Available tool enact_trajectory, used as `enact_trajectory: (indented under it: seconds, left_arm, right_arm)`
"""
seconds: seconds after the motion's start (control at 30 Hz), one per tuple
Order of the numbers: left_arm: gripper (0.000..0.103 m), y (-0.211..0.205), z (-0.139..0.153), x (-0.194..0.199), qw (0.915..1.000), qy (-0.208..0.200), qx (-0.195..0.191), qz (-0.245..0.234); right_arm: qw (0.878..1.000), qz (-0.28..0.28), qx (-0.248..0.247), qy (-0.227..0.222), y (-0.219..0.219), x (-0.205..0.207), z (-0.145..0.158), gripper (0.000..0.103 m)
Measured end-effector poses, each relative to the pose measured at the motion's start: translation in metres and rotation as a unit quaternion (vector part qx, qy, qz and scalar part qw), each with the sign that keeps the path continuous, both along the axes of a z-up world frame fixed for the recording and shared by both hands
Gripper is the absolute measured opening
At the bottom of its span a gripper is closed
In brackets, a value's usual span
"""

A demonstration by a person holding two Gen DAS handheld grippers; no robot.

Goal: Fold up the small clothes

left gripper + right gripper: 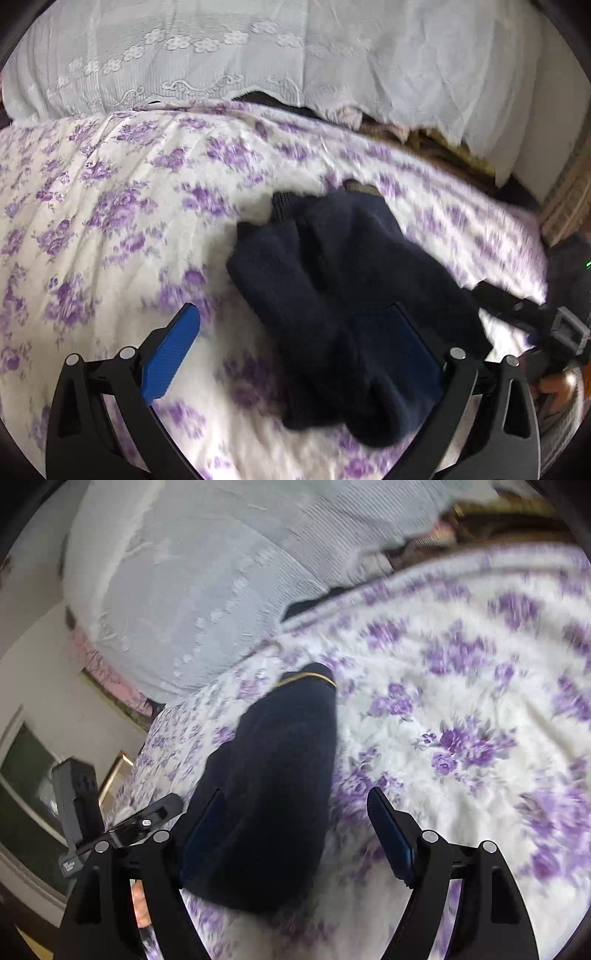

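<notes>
While the dark navy socks point(332, 295) lie in the lower centre of my left wrist view, laid side by side on the floral bedspread point(110, 192), I judge the fold as barely begun: the pair looks lined up, cuffs toward the upper part of the frame, toes toward me, but nothing is doubled over yet. In the right wrist view the socks point(273, 782) run from lower centre up to a yellow-trimmed cuff near mid-frame. My left gripper point(295, 354) stands wide apart, its blue left pad over bare bedspread and its right pad against or just over the sock fabric; I cannot tell whether it touches. My right gripper point(299, 830) is likewise spread wide, the left finger at the socks' edge, the right one over the bedspread, holding nothing. What remains, I'd say, is pinching one end and carrying it over to the other. Motion blur smears the bedspread and sock edges. A white lace cover point(258, 55) fills the upper frame, hiding most of a dark thing beneath its hem.
</notes>
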State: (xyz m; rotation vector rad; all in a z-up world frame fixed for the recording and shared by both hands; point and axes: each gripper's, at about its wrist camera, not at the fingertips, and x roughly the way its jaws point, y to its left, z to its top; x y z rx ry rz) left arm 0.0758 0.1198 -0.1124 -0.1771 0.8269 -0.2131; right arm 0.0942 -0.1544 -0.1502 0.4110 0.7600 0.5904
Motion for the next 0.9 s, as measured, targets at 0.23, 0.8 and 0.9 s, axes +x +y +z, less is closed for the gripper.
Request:
enact_trajectory:
  seconds: [0.23, 0.8, 0.9]
  left_arm:
    - [0.099, -0.004, -0.026, 0.000, 0.9988, 0.050, 0.001, -0.002]
    - [0.099, 0.017, -0.023, -0.018, 0.9947, 0.056, -0.080, 0.032]
    - [0.098, 0.011, -0.032, -0.014, 0.9957, 0.066, -0.061, 0.023]
  right_arm:
    - [0.999, 0.016, -0.036, 0.032, 0.008, -0.010, -0.023, 0.087]
    - [1.000, -0.012, -0.024, 0.006, -0.003, -0.021, -0.006, 0.088]
    - [0.999, -0.014, -0.016, 0.034, -0.005, -0.015, -0.018, 0.090]
